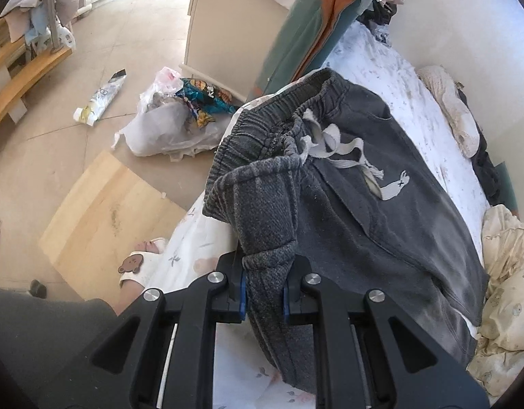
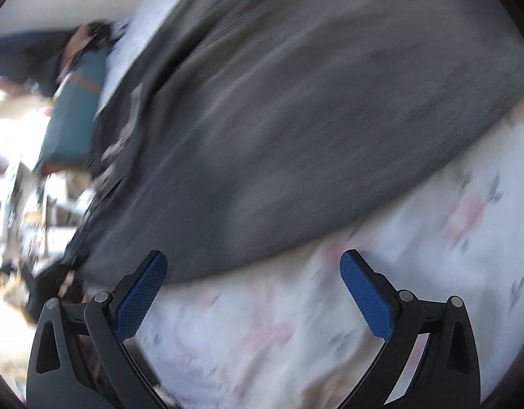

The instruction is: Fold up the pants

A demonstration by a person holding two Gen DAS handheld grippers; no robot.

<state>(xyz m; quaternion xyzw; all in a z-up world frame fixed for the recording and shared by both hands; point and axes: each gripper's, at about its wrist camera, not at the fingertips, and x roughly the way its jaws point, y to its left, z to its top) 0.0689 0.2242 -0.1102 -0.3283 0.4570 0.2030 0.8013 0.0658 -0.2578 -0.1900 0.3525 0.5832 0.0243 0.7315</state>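
Dark grey sweatpants [image 1: 381,211] with a ribbed waistband and a pale drawstring [image 1: 343,150] lie across a white floral bedsheet [image 1: 408,78]. My left gripper [image 1: 264,294] is shut on a ribbed fold of the pants, which rises between its blue pads and drapes over toward the waistband. The right wrist view is blurred by motion: my right gripper [image 2: 253,262] stands wide open just above the sheet [image 2: 330,323], at the near edge of the grey pants [image 2: 279,119], with nothing between its fingers.
A teal and orange cushion [image 1: 306,30] leans at the head of the bed. Cream bedding [image 1: 507,293] is bunched at the right. On the floor at the left lie a plastic bag of rubbish [image 1: 169,119], a wooden board [image 1: 108,218] and a foot in a slipper [image 1: 139,266].
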